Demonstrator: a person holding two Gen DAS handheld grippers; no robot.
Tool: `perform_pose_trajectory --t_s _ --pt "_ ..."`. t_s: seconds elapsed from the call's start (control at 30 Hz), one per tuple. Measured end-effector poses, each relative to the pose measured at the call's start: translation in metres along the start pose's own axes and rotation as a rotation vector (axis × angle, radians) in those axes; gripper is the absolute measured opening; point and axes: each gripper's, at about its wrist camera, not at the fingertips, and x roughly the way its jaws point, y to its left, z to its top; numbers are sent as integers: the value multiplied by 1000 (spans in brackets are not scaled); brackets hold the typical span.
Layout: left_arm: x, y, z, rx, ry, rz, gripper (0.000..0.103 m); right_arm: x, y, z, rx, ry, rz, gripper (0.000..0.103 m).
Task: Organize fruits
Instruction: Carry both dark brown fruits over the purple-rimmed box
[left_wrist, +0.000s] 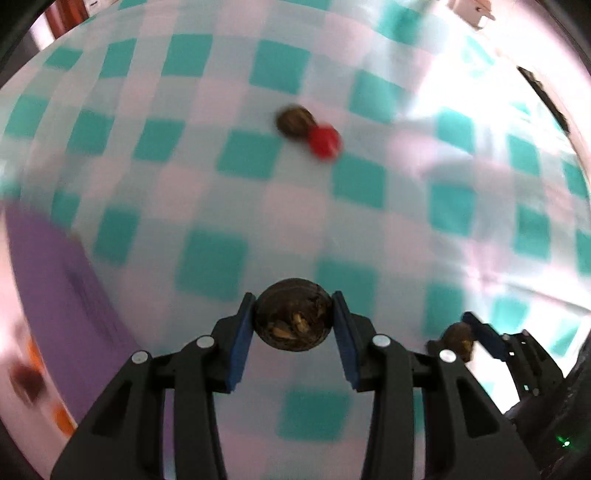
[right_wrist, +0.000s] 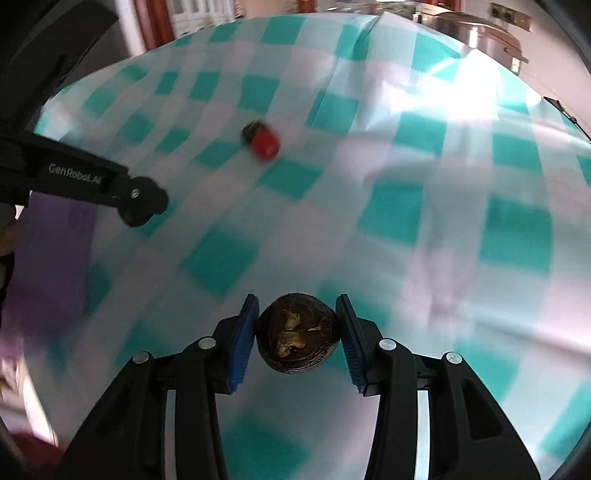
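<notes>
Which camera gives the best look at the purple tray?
The left wrist view. There the purple tray fills a broad band at the left edge, with blurred orange and dark pieces beside it. The right wrist view catches only a dim purple patch at its left, partly behind the left gripper's body.

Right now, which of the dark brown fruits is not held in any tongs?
The brown fruit lying on the checked cloth, touching the red fruit. The other two sit clamped in the left tongs and right tongs.

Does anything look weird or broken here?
Nothing broken. Both held brown fruits have flaky, peeling skin. One brown fruit and a red fruit still lie touching on the checked cloth.
</notes>
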Motion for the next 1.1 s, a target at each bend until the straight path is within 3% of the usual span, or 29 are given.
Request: perform_pose_trajectory --t_s 0.2,0.4,0.57,0.8,1.1 --pt "-15 -41 -98 2 21 62 42 -51 -1 -64 -105 29 86 43" --pt "-35 -68 -155 -37 29 87 42 -94 -20 -94 -122 -6 120 44" --pt "-46 -80 -178 -54 23 88 42 -121 -22 -114 -164 -28 140 44" --pt "-53 -105 -206 -5 16 80 42 -130 -24 -134 -179 -18 146 44" --pt "-84 -72 -209 -87 -78 70 42 -133 4 -117 -238 -47 165 43"
